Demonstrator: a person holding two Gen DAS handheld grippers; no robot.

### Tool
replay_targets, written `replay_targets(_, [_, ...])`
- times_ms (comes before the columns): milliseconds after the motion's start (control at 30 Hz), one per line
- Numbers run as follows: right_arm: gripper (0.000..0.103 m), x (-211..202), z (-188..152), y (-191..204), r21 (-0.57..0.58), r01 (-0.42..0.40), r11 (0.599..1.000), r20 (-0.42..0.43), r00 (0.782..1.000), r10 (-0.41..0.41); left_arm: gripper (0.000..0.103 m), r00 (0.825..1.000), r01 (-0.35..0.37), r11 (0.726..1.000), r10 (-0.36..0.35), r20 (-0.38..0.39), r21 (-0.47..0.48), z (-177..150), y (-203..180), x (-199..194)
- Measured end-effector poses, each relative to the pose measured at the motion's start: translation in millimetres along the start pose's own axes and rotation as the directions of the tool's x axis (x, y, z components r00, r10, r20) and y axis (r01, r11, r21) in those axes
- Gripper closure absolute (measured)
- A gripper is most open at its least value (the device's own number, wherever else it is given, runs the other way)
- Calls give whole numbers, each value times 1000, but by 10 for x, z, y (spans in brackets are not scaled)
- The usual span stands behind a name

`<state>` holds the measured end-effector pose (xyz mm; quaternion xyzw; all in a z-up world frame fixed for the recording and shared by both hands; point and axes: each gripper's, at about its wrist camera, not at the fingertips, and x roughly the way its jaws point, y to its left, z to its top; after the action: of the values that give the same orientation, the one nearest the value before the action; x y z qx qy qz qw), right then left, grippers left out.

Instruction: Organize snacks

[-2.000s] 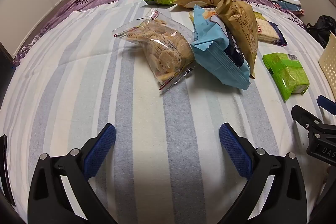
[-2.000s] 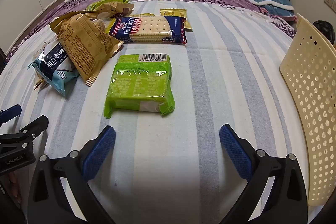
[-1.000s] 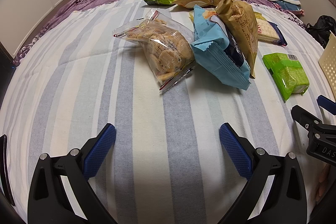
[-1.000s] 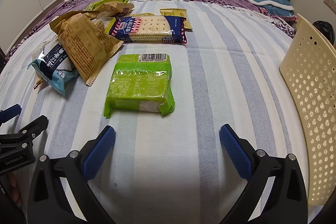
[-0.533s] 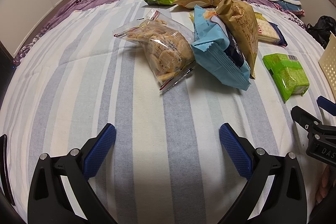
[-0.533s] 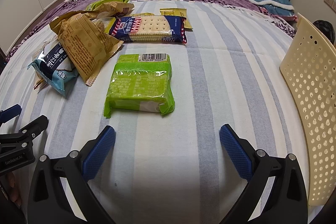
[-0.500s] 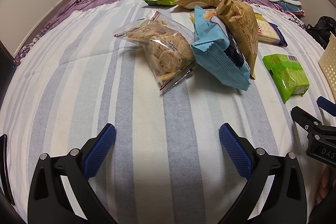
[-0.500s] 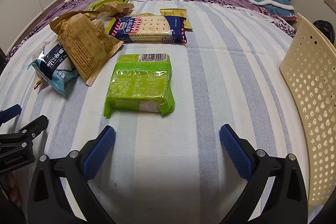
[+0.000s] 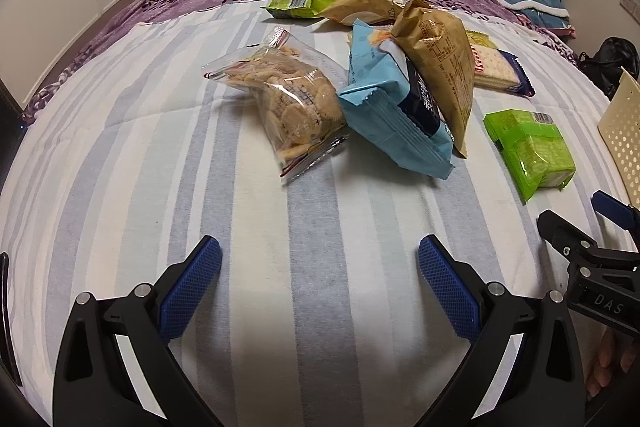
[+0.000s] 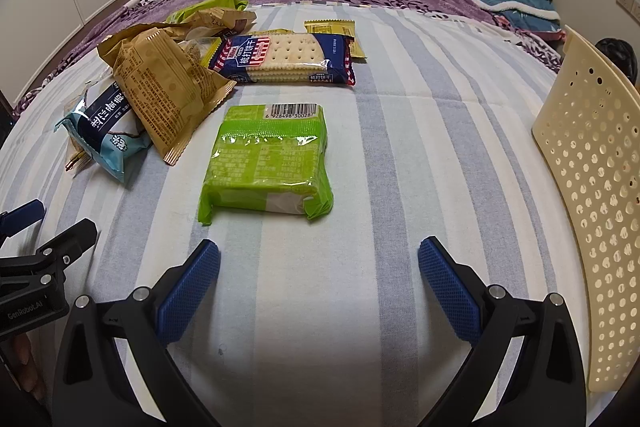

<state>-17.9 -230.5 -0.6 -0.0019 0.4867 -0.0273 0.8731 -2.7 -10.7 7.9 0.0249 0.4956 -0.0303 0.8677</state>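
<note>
The green pack (image 10: 267, 163) has a barcode with the numbers 6 928498 300287. The left gripper (image 10: 24, 227) body says "GenRobot.AI".

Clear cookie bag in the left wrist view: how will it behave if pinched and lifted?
The clear cookie bag probably flops: loose film around many small round biscuits that can shift. Its glossy plastic may slip between the left tool's pads. The biscuits likely crack under a hard squeeze, so the flat sealed edge looks safer.

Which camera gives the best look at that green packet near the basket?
The right wrist view: the green packet lies flat just ahead of the open right tool, barcode readable. The left wrist view shows it off to the side, smaller and skewed.
</note>
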Motion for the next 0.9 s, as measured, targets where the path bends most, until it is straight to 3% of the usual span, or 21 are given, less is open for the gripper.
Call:
replay_targets(600, [5,-27,6,17,-4,4,1000,5,1000,-4,2,1000,-5,1000,5,-1,-4,35,48,13])
replay_targets(900, [5,-56,52,-4,5,-37,999,7,999,37,2,1000,-9,1000,9,7,-7,98,80,8])
